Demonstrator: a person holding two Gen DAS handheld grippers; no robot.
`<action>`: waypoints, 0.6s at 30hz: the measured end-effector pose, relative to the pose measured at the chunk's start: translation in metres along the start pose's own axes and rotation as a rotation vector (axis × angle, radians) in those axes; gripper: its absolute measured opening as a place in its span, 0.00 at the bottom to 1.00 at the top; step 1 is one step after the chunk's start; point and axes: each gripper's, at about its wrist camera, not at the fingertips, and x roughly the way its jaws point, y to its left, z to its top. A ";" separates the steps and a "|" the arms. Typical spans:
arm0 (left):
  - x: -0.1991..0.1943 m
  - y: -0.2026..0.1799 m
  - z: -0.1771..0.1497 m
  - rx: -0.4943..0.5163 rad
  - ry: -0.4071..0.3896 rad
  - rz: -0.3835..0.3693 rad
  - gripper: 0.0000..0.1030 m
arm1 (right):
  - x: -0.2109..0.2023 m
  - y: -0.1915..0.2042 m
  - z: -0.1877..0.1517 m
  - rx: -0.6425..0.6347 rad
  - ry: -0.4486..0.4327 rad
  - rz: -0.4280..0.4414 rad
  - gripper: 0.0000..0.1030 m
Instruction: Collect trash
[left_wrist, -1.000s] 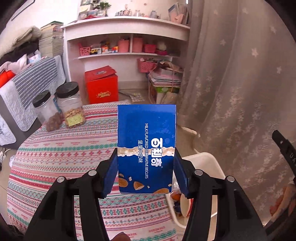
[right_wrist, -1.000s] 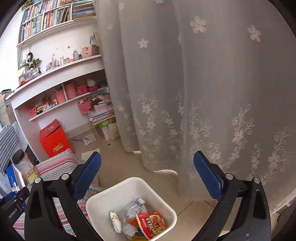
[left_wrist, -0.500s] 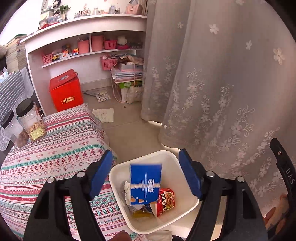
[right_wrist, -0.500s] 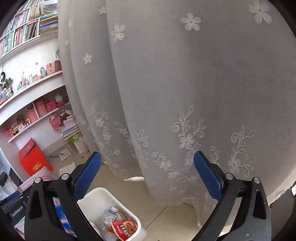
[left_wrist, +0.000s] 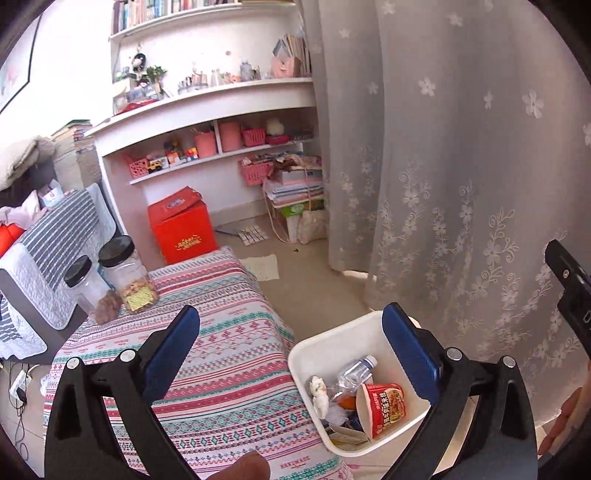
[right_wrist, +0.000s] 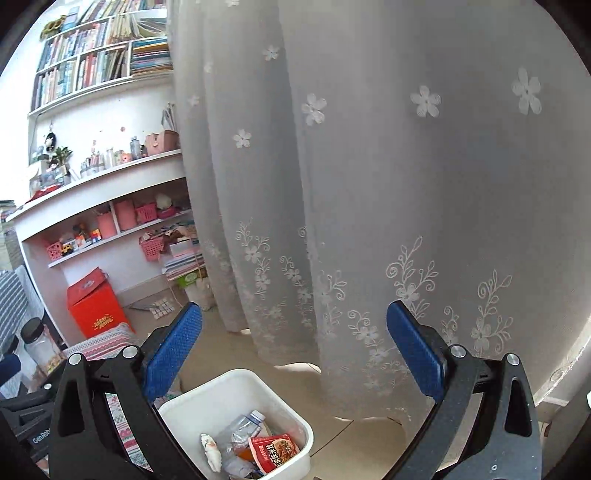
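Both grippers, left gripper (left_wrist: 291, 332) just opened, gape empty above the white bin (left_wrist: 332, 347) of trash.

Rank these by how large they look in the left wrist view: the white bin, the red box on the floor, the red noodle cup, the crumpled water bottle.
1. White bin
2. Red box, though it sits farther off, so its true size is unsure
3. Red noodle cup
4. Water bottle, partly buried, so close to the cup

Left hand-held gripper (left_wrist: 291, 334), its jaws just opened and empty, above the white trash bin (left_wrist: 325, 343)
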 end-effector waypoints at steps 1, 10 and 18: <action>-0.006 0.008 -0.004 -0.008 -0.011 0.010 0.93 | -0.007 0.007 -0.002 -0.016 -0.017 -0.002 0.93; -0.026 0.077 -0.053 -0.063 0.038 0.107 0.93 | -0.034 0.055 -0.041 -0.059 0.083 0.104 0.93; -0.023 0.128 -0.082 -0.149 0.072 0.093 0.93 | -0.040 0.102 -0.079 -0.190 0.107 0.123 0.93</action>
